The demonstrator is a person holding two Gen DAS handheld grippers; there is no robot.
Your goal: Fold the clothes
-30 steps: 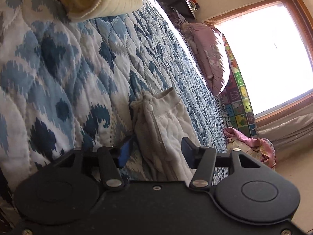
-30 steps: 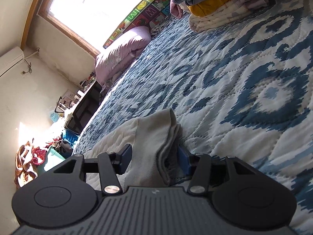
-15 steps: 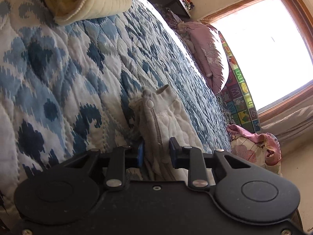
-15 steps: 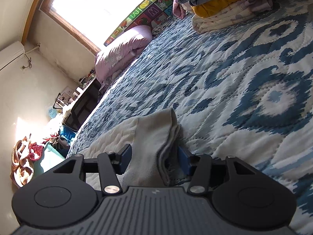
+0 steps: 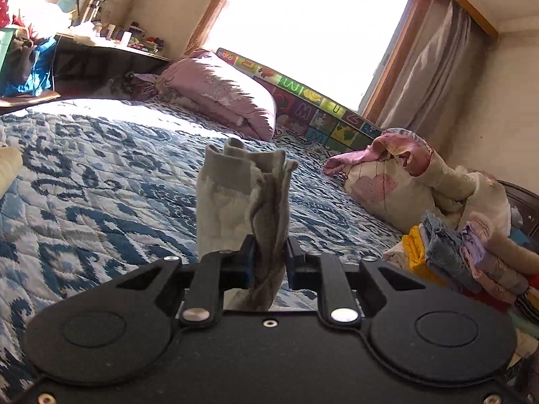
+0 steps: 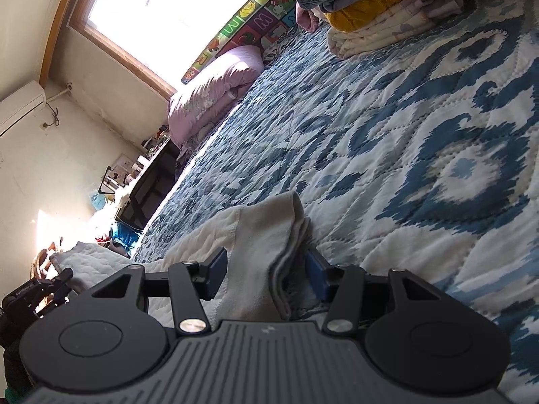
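A pale grey quilted garment stands bunched and upright between the fingers of my left gripper, raised above the blue-and-white quilt. The left jaws are closing and their blue pads squeeze the cloth. In the right wrist view the same garment lies on the quilt with its folded cuff end between the fingers of my right gripper. The right jaws stand apart around the cloth, with a gap beside the right pad. The garment's far end rises at the left edge of that view.
A stack of folded clothes sits at the right of the bed, also seen in the right wrist view. A pink pillow and a bundled floral blanket lie by the window. A dark desk stands left.
My left gripper closed on the garment's end, rolled upright and lifted it off the quilt. The right gripper and the cloth end between its fingers stayed where they were.
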